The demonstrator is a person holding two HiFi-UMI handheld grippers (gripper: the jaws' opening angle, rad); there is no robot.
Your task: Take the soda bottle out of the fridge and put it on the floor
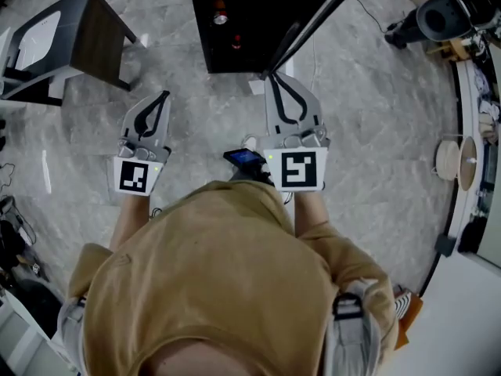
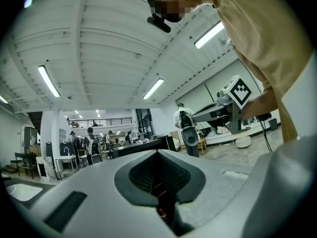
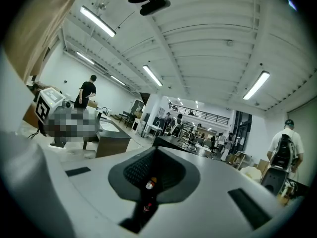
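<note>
The black fridge (image 1: 250, 22) stands on the floor ahead of me, its door (image 1: 313, 22) swung open to the right. Inside stands a soda bottle (image 1: 220, 12) with an orange-red top, and a small red item (image 1: 236, 41) sits lower down. My left gripper (image 1: 163, 98) points at the floor left of the fridge, shut and empty. My right gripper (image 1: 274, 79) is shut and empty, its tips close to the door's lower edge. In the right gripper view the bottle (image 3: 148, 185) shows through the slit between the shut jaws (image 3: 157, 150). The left gripper view shows only shut jaws (image 2: 158, 155).
A dark side table (image 1: 78, 37) stands at the upper left. Black equipment (image 1: 438, 14) sits at the upper right, and a white counter edge (image 1: 470, 131) runs down the right side. A cable (image 1: 376, 22) lies on the grey marble floor. People stand far off in the hall.
</note>
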